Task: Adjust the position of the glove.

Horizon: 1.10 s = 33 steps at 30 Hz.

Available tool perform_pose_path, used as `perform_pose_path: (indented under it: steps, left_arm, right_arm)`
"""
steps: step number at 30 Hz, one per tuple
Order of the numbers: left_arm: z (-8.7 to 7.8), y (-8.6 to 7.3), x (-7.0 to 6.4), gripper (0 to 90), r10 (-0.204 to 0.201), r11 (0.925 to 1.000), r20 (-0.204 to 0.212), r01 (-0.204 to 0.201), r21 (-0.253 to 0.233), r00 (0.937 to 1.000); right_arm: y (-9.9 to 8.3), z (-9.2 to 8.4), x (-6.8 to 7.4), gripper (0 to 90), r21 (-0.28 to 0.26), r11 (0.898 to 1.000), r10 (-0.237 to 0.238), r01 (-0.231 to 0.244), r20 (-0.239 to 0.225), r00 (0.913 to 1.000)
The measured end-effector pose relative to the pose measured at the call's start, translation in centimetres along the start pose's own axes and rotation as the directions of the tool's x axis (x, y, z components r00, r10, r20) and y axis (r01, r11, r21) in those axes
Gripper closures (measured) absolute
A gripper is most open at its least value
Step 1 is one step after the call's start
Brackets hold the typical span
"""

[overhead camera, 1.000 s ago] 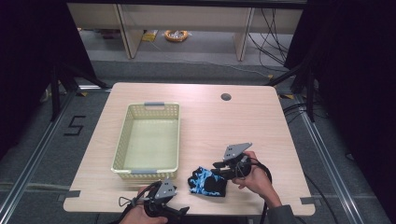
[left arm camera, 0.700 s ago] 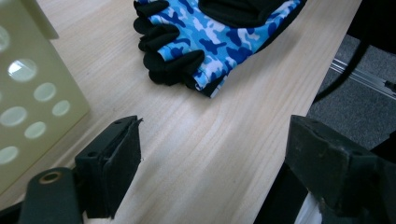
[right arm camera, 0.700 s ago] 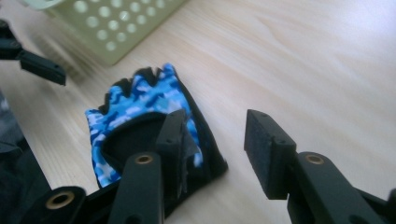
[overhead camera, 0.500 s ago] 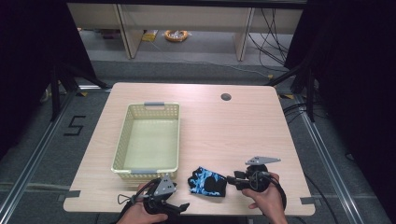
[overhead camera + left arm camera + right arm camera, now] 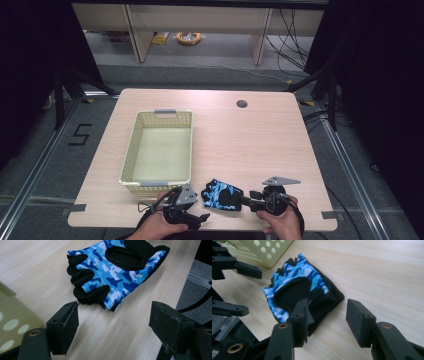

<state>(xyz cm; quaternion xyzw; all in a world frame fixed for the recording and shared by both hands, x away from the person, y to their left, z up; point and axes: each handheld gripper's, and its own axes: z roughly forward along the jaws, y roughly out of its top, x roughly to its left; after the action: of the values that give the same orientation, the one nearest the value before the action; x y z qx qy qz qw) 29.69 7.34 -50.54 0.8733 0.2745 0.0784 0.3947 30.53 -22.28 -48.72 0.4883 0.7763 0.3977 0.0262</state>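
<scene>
Right jaws (image 5: 246, 201) had just been opening; in the right gripper view they stood apart over the cuff end of the glove (image 5: 223, 194), pads not pressing, one jaw over the black cuff edge, the other on bare counter (image 5: 260, 145). A second back that hand sat further up the counter beside the glove; it had since slid to the near edge, so I'd read it as lining up a grab on the cuff, grip not yet made.

Left jaws (image 5: 113, 322) had just closed a touch but were still wide, nothing between them. The glove's finger ends lay just ahead of them, nearest the jaw on the basket side; probably not touching, hard to say from that angle.

Glove lay flat on the counter between both sets of jaws, blue camo up. Basket (image 5: 131, 155) sat empty, just beyond the left jaws.

Pose: both hands low at the near edge, jaws pointed inward at each other, roughly level.
</scene>
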Motion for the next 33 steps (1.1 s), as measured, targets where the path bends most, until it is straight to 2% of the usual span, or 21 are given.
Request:
perform_pose_path:
  steps: [1,2,3,5,7,8,9,14,16,17,19,20,22,23,26,27,28,30,31,32,33]
  left_arm:
    - [0.1,0.1,0.0,23.7,0.006,1.0000,-0.009,-0.006,0.003,0.9999]
    - [0.1,0.2,0.2,24.0,0.031,0.9995,-0.009,-0.031,0.006,0.9995]
    - [0.3,0.2,0.1,24.2,0.015,0.9999,-0.003,-0.015,-0.001,0.9999]
    - [0.5,0.4,0.2,26.7,0.022,0.9998,-0.012,-0.022,0.002,0.9997]
    - [0.7,0.4,0.0,29.3,0.006,1.0000,0.001,-0.006,-0.005,1.0000]
    - [0.7,0.6,0.2,30.9,0.051,0.9987,0.004,-0.051,0.006,0.9987]
    - [0.8,0.5,0.1,32.3,0.027,0.9996,0.004,-0.027,0.006,0.9996]
    - [1.3,0.8,0.0,38.4,0.066,0.9977,0.012,-0.066,0.012,0.9977]
    - [1.4,0.8,-0.2,43.2,0.070,0.9973,0.007,-0.070,0.023,0.9975]
    - [1.5,0.8,-0.2,44.3,0.088,0.9958,0.010,-0.088,0.024,0.9961]
    - [1.6,0.8,-0.4,51.1,0.117,0.9918,0.005,-0.117,0.050,0.9931]
    - [1.8,0.7,-0.5,53.7,0.118,0.9917,-0.003,-0.117,0.051,0.9930]
    - [1.8,0.9,-0.4,58.7,0.121,0.9904,0.012,-0.121,0.066,0.9926]
    - [1.7,1.0,-0.5,63.0,0.140,0.9880,0.002,-0.140,0.066,0.9901]
    - [1.8,1.1,-0.6,68.9,0.148,0.9861,-0.004,-0.148,0.076,0.9889]
    - [1.8,1.1,-0.8,70.1,0.140,0.9869,-0.006,-0.139,0.082,0.9901]
    - [1.8,1.2,-0.8,72.1,0.154,0.9849,0.005,-0.154,0.079,0.9881]
    - [1.8,1.2,-1.1,76.0,0.145,0.9862,0.000,-0.145,0.080,0.9894]
    - [1.8,1.2,-1.2,76.9,0.146,0.9862,0.000,-0.145,0.079,0.9893]
    - [1.8,1.2,-1.2,77.9,0.156,0.9845,-0.001,-0.156,0.080,0.9877]
    - [1.7,1.2,-1.2,78.7,0.173,0.9815,0.001,-0.172,0.084,0.9850]
  right_arm:
    - [0.0,0.0,0.1,53.7,0.003,1.000,-0.001,0.001,0.001,1.0000]
    - [-0.1,0.0,0.1,53.8,0.011,1.000,0.009,-0.009,0.009,0.9999]
    - [-0.1,0.0,0.2,53.7,0.008,1.000,0.010,-0.010,0.013,0.9999]
    - [-0.1,0.0,0.1,53.7,-0.001,1.000,0.012,-0.012,-0.002,0.9999]
    - [-0.1,0.0,0.0,53.2,-0.013,1.000,-0.001,0.001,0.001,1.0000]
    - [-0.1,-0.1,0.0,53.0,-0.013,1.000,-0.003,0.003,0.002,1.0000]
    - [-0.1,-0.1,0.0,52.8,-0.012,1.000,-0.004,0.004,0.002,1.0000]
    - [-0.1,0.0,0.0,52.2,-0.007,1.000,-0.009,0.009,0.005,1.0000]
    - [-0.1,0.0,0.1,51.8,0.000,1.000,0.002,-0.002,0.003,1.0000]
    - [-0.1,0.1,0.0,51.6,-0.012,1.000,-0.014,0.014,0.000,0.9999]
    - [-0.1,0.1,0.0,51.2,-0.009,1.000,-0.014,0.014,-0.001,0.9999]
    - [-0.1,0.1,0.0,51.2,-0.010,1.000,-0.013,0.013,-0.001,0.9999]
    - [-0.1,0.1,0.0,51.2,-0.002,1.000,0.003,-0.003,-0.004,1.0000]
    - [-0.1,0.2,0.0,51.4,-0.006,1.000,-0.006,0.006,-0.002,1.0000]
    - [-0.2,0.2,0.0,53.0,0.002,1.000,0.004,-0.004,-0.005,1.0000]
    - [-0.2,0.2,0.3,55.6,0.004,0.999,0.032,-0.031,-0.013,0.9994]
    - [-0.2,0.1,0.0,57.7,0.004,1.000,-0.011,0.010,0.019,0.9998]
    - [-0.3,0.1,0.1,59.8,0.007,1.000,0.016,-0.016,0.009,0.9998]
    - [-0.3,-0.1,-0.1,60.7,0.024,1.000,-0.012,0.011,0.034,0.9994]
    - [-0.4,0.0,0.1,60.9,0.032,0.999,0.024,-0.024,0.025,0.9994]
    - [-0.4,0.1,0.1,60.8,0.038,0.999,0.026,-0.027,0.033,0.9991]
